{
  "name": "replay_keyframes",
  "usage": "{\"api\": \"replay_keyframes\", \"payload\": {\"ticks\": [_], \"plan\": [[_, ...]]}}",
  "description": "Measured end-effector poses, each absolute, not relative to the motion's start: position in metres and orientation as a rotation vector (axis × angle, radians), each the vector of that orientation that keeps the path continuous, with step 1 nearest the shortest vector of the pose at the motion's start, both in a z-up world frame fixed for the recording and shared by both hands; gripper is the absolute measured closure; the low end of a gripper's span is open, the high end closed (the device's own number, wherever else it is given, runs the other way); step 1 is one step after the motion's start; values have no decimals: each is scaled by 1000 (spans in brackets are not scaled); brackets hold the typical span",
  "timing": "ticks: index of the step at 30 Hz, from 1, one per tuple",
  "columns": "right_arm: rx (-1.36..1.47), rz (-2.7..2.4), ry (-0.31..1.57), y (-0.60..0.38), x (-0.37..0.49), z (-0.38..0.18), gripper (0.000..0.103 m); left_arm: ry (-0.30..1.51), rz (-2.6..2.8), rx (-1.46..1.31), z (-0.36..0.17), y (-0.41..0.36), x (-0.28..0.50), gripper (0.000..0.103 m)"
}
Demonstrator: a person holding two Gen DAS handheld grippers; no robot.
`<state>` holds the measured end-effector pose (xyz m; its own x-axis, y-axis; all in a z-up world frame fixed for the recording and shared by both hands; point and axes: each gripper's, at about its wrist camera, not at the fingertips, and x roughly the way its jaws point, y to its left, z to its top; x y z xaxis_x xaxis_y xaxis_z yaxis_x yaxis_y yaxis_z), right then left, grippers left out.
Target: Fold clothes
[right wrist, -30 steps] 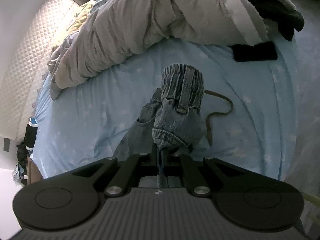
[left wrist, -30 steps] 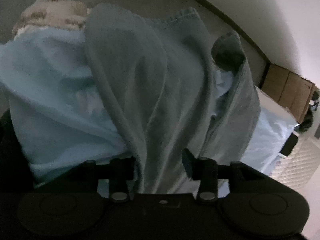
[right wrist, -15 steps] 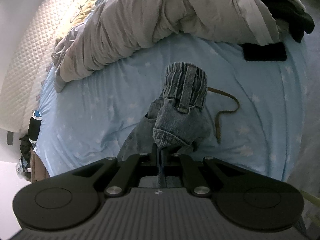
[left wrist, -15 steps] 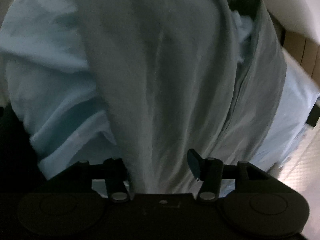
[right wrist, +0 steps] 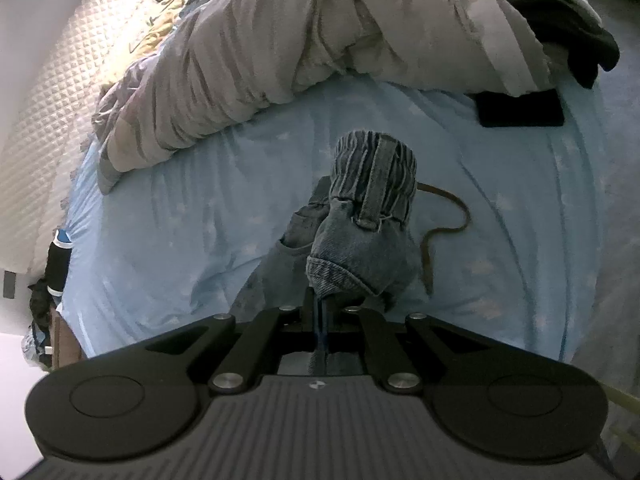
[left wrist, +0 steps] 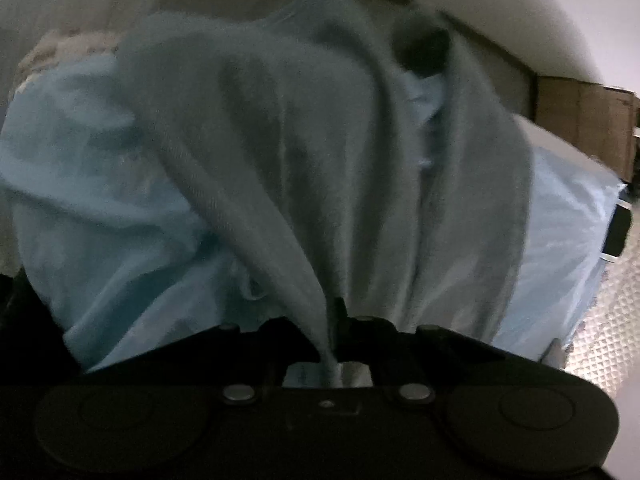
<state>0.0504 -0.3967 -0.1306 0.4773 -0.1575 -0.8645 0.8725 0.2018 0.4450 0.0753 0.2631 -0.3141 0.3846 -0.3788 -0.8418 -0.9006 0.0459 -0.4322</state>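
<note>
We see a bed filling most of the right wrist view, its pale blue sheet smooth with faint lighter star shapes and long shallow creases. Across the top of that frame lies a bulky grey quilt, puffy and deeply furrowed, and at the far left a cream quilted headboard with a small diamond pattern.

In the left wrist view the largest thing is the jeans, soft faded blue-grey denim hanging in long vertical folds from the centre of the frame down to the lower middle, with the blue sheet behind them on both sides (this picture is dim and somewhat blurred). In the right wrist view the same jeans show their gathered, ribbed waistband with a belt loop at the centre of the frame, and a rounded stitched hem just below it.

A flat black rectangular object lies on the sheet at upper right, and a thin brown cord curls just right of the denim.

The left gripper is pinched tight on a fold of the jeans. The right gripper is likewise clamped on the denim edge.
</note>
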Motion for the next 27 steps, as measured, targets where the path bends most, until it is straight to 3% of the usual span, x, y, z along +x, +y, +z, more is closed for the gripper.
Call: {"api": "replay_keyframes", "payload": {"ticks": [12, 19, 27], "plan": [[1167, -898, 793, -405, 37, -151, 102, 1081, 495, -1445, -235, 247, 132, 102], [1239, -890, 744, -413, 63, -169, 102, 1081, 468, -1384, -231, 240, 203, 102], [1318, -903, 711, -434, 112, -202, 102, 1208, 494, -1231, -246, 211, 311, 102]]}}
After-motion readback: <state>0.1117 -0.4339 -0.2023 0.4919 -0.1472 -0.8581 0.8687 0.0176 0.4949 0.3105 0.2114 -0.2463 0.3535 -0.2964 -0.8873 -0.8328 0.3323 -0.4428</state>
